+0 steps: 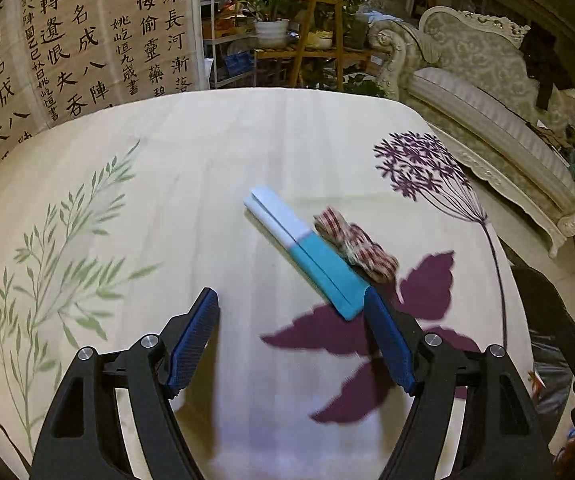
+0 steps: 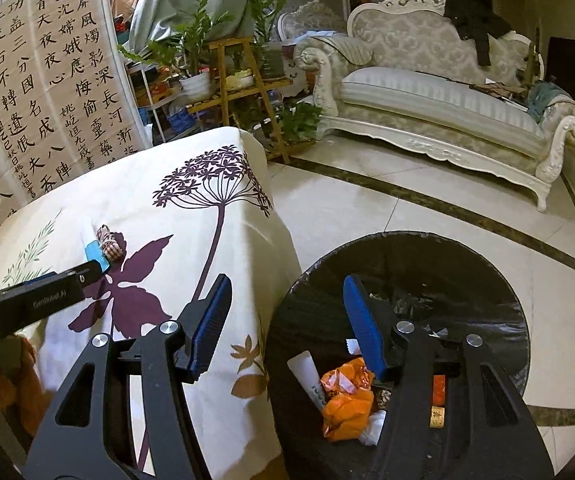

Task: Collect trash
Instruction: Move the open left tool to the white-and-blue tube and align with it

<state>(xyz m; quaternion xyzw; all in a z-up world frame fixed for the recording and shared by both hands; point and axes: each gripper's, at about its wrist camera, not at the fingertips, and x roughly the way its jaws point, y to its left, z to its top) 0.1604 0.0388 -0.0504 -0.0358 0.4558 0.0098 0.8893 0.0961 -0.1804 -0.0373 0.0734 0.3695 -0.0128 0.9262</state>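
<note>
A: Located ahead of left gripper, jaws spread, nothing held. White-and-teal box flat on tablecloth, teal end touching the right-hand finger tip, long axis slanting away up-left.

B: Confirmed. Nearer to left than to right gripper, also spread and empty, over trash bin. Noted beside box, touching: red-and-white checked wrapper, crumpled. Box looked rigid, white half, teal half.
</note>
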